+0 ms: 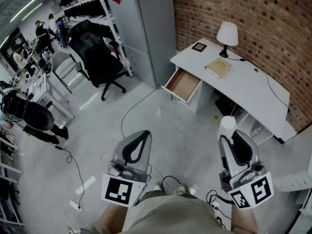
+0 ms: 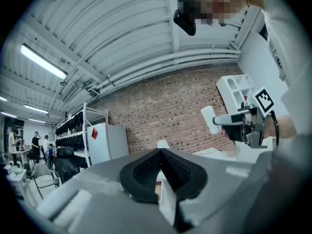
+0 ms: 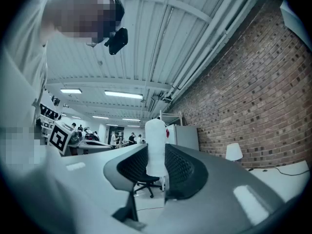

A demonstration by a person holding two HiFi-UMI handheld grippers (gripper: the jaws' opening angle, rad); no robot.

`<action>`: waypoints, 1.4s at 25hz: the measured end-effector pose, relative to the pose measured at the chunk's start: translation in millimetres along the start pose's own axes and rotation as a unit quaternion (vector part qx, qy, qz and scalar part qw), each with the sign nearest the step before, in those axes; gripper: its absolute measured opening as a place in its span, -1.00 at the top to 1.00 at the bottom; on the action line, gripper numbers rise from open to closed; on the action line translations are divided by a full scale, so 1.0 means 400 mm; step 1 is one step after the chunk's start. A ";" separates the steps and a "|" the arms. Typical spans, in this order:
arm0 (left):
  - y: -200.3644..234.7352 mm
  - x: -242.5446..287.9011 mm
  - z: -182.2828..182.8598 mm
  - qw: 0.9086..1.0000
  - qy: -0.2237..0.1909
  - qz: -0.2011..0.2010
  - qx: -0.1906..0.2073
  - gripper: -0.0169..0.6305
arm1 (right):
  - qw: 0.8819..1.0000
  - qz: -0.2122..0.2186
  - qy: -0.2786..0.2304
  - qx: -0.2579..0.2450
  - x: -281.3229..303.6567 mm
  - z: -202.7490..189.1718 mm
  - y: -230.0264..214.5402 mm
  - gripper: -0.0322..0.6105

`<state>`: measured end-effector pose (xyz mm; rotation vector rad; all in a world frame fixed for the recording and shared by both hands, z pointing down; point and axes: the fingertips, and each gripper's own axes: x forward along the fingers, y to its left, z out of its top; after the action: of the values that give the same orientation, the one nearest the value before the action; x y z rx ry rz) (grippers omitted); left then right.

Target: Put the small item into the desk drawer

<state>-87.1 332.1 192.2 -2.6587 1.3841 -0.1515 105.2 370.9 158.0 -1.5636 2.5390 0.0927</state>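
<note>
Holding white cylinder point(image 3: 156, 147), floor point(image 1: 163, 130) stretching to open drawer point(image 1: 184, 85)

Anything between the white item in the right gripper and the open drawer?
Nothing visible: the white item is clamped in the right gripper, and only floor lies between it and the open drawer.

The small item point(image 1: 227, 126) stands between the jaws of the right gripper point(image 1: 229, 136), poking out past their tips, and the left gripper point(image 1: 140, 139) is to its left. Ahead, between the 2 grippers, the open drawer point(image 1: 184, 84) juts from the desk point(image 1: 253, 89), which runs ahead and right of the right gripper. On the desk, a lamp point(image 1: 226, 35) stands behind a book point(image 1: 218, 68); an office chair point(image 1: 100, 62) stands ahead-left of the left gripper.
</note>
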 end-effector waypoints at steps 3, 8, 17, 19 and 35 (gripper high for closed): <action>-0.008 0.000 -0.009 1.000 0.005 0.001 -0.003 0.94 | 1.000 0.003 -0.004 -0.002 -0.006 0.000 0.000 0.55; -0.022 0.006 -0.009 1.000 0.008 0.002 0.000 0.94 | 1.000 0.007 -0.006 0.005 -0.016 0.000 -0.012 0.54; -0.047 0.020 -0.018 1.000 0.015 0.010 0.001 0.94 | 1.000 0.019 0.003 0.006 -0.031 -0.020 -0.034 0.54; -0.052 0.022 -0.021 1.000 0.016 0.014 0.002 0.94 | 1.000 0.020 0.005 0.005 -0.035 -0.025 -0.041 0.54; -0.020 0.163 -0.068 1.000 0.002 0.005 0.010 0.94 | 1.000 0.020 0.007 -0.001 0.070 -0.103 -0.134 0.54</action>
<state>-47.4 281.1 221.8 -2.6362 1.3883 -0.1687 136.5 316.4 195.7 -1.5202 2.5807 0.0890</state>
